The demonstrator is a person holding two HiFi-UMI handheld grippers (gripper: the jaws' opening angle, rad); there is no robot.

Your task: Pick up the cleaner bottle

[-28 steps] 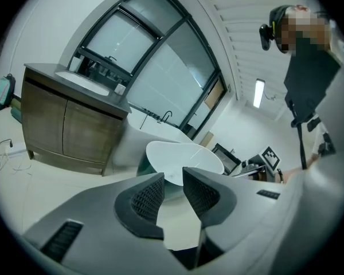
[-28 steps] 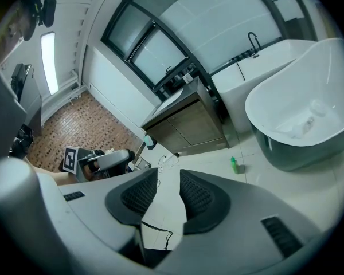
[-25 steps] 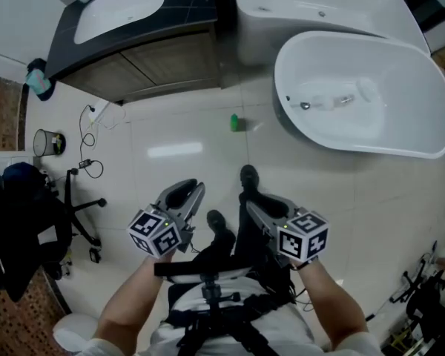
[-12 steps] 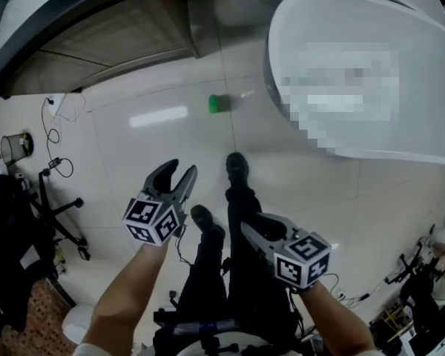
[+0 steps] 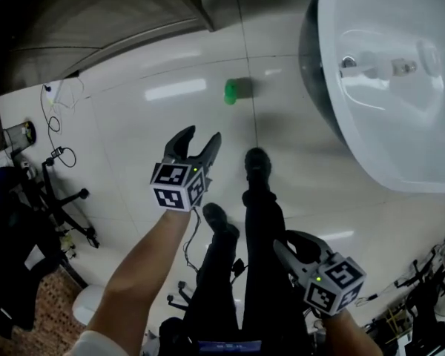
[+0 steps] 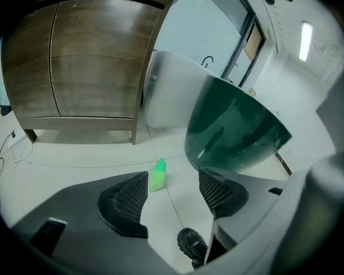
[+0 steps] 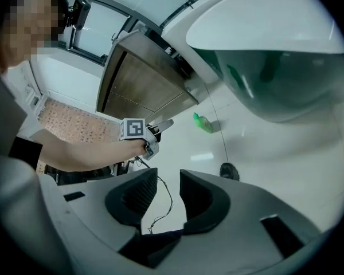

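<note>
Cleaner bottle (image 5: 232,91) sits well beyond left gripper's (image 5: 201,136) just-opened, empty fingers (image 6: 126,202)

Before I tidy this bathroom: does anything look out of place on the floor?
Yes: the green cleaner bottle sits alone on the tiled floor beside the bathtub, not on any shelf.
</note>
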